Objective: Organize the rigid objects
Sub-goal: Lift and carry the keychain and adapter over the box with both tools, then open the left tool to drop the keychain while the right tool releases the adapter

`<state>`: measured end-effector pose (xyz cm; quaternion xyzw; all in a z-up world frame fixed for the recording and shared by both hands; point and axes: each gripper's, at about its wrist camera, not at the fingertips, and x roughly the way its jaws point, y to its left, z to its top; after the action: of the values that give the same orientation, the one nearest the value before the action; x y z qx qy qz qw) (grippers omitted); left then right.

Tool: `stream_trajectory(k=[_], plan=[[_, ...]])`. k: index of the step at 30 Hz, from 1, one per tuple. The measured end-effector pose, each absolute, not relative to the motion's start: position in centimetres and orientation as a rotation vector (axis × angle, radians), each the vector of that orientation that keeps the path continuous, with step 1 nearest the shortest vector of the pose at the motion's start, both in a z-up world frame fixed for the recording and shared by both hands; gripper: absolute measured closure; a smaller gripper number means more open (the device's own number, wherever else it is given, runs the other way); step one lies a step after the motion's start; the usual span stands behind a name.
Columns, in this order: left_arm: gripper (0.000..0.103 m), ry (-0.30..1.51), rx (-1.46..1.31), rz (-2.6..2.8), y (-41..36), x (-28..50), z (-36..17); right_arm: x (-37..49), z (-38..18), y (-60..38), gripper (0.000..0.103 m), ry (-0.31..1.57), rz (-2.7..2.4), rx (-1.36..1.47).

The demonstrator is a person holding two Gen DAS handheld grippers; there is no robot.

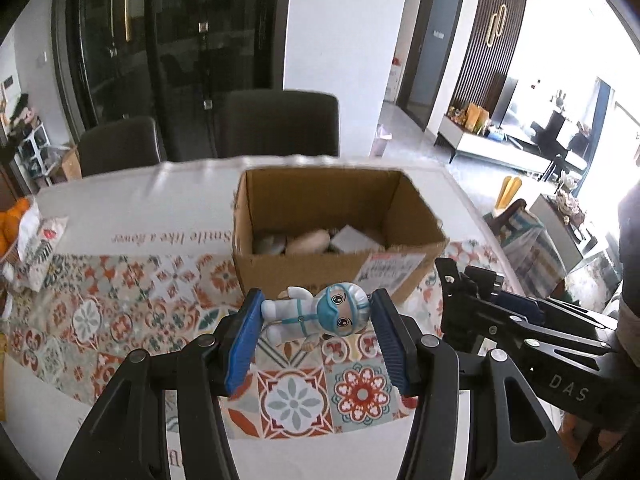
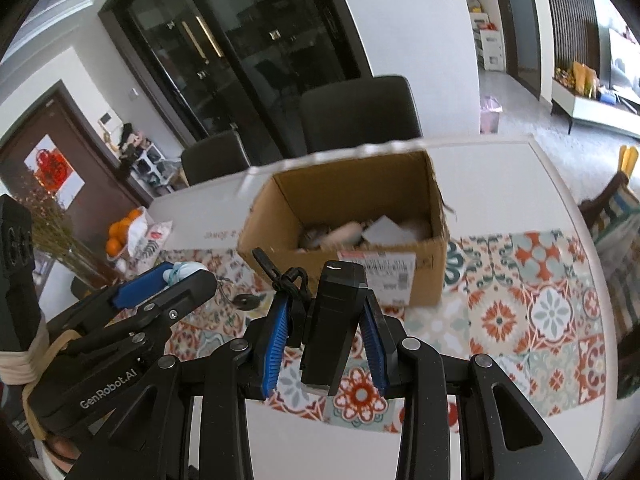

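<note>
While the left gripper (image 1: 316, 318) clamped a small figurine (image 1: 316, 314) sideways, head to feet, at lower centre, the right gripper (image 2: 326, 334) pinched a black rectangular device (image 2: 334, 320). Both looked hard, light and slick, suited to flat-sided grips near the cardboard box (image 1: 408, 248).

The right gripper (image 2: 326, 322) is clamping a black boxy device (image 2: 336, 320) upright between its blue pads, a black strap with a clip (image 2: 286, 276) trailing off it, just in front of the open cardboard box (image 2: 348, 220). Left of the box, the left gripper (image 2: 160, 280) is pinching a small pale-blue figurine (image 2: 185, 269). Oranges (image 2: 120, 232) are sitting further left on the desk (image 2: 500, 184).
</note>
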<state>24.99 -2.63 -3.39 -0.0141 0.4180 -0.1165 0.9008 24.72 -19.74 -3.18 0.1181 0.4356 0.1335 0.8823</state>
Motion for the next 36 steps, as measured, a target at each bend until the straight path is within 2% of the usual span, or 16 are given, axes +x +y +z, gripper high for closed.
stream_trajectory(k=[10, 20, 36], plan=[[0.049, 0.774, -0.027, -0.244, -2.2, 26.2, 0.1, 26.7, 0.0, -19.2, 0.067, 0.828, 0.280, 0.218], [0.049, 0.755, -0.022, -0.240, -2.4, 29.7, 1.5, 30.3, 0.8, -18.8, 0.067, 0.824, 0.263, 0.174], [0.049, 0.837, -0.003, -0.213, -2.5, 36.0, -1.1, 36.0, -2.2, -17.8, 0.067, 0.921, 0.227, 0.107]])
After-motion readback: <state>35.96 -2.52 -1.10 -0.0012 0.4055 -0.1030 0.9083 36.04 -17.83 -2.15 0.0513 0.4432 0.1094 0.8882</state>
